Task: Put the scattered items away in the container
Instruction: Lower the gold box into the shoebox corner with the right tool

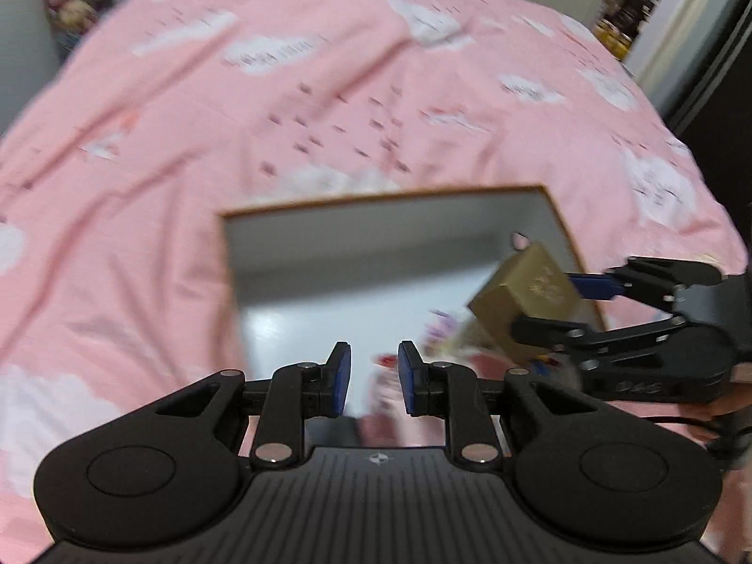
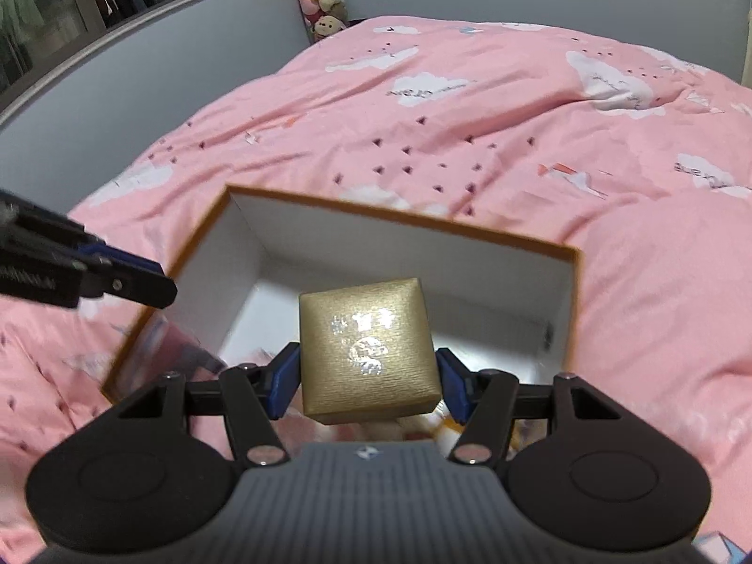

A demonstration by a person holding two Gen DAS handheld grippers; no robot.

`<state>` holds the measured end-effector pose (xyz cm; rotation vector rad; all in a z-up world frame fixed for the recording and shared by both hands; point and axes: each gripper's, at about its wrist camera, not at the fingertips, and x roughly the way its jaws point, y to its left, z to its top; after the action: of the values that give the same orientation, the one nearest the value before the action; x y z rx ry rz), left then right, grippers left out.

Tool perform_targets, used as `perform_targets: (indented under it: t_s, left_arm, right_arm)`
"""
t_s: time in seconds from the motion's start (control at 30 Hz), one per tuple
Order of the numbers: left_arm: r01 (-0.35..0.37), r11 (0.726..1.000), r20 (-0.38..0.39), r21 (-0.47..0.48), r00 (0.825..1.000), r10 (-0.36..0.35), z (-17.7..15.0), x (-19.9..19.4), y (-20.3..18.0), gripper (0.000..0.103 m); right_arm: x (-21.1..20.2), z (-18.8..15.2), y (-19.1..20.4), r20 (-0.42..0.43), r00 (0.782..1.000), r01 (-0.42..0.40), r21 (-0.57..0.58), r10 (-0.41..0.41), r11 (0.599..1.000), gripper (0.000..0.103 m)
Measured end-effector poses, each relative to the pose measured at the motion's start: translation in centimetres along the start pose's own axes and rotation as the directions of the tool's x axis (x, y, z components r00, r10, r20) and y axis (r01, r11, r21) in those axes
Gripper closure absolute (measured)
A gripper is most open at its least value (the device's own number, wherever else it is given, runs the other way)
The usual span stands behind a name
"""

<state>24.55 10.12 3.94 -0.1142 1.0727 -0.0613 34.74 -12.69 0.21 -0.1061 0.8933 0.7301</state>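
right gripper [image 2: 369, 378]: clamped on gold ribbed cube gift box [image 2: 366, 350], above container | left gripper [image 1: 373, 383]: jaws parted, nothing between | container [image 2: 561, 291]: open rectangular cardboard box, white walls, orange rim, on pink cloud-print duvet [image 2: 470, 141]; blurred items inside

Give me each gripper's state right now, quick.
Left gripper: slightly open, nothing between its pads.
Right gripper: closed on the gold box, above the open container.
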Motion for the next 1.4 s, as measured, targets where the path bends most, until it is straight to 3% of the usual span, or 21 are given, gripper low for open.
perform_targets:
  t_s: [0.13, 0.33, 0.63, 0.83, 1.1, 1.27, 1.4]
  left_arm:
    - [-0.028, 0.999, 0.059, -0.027, 0.998, 0.03, -0.7, -1.0, 1.8, 0.079]
    - [-0.034, 0.998, 0.092, -0.059, 0.995, 0.04, -2.2, -1.2, 4.2, 0.079]
    - [0.034, 0.988, 0.101, -0.15, 0.995, -0.019, -4.4, -0.2, 7.7, 0.079]
    - [0.058, 0.984, 0.088, -0.171, 0.995, -0.043, -5.2, 0.7, 8.7, 0.079]
    - [0.08, 0.979, 0.078, -0.188, 0.995, -0.067, -5.7, 1.6, 9.3, 0.079]
    - [0.089, 0.978, 0.078, -0.187, 0.994, -0.075, -5.8, 1.6, 9.5, 0.082]
    - [0.083, 0.979, 0.079, -0.186, 0.994, -0.069, -5.9, 1.5, 9.4, 0.082]
  right_arm:
    - [1.9, 2.1, 1.6, -0.016, 0.998, -0.06, 0.028, 0.06, 0.998, 0.04]
    - [7.0, 4.1, 3.8, -0.116, 0.98, -0.15, 0.122, 0.164, 0.981, 0.04]
    - [14.3, 4.7, 6.4, -0.281, 0.952, -0.073, 0.185, 0.124, 0.98, 0.04]
    - [16.6, 4.0, 7.0, -0.347, 0.928, -0.055, 0.226, 0.133, 0.973, 0.038]
    - [15.5, 3.9, 6.1, -0.332, 0.92, -0.111, 0.288, 0.208, 0.951, 0.035]
    - [15.5, 3.7, 5.6, -0.339, 0.917, -0.089, 0.339, 0.21, 0.937, 0.059]
    - [15.3, 3.1, 4.8, -0.318, 0.925, -0.067, 0.404, 0.209, 0.912, 0.067]
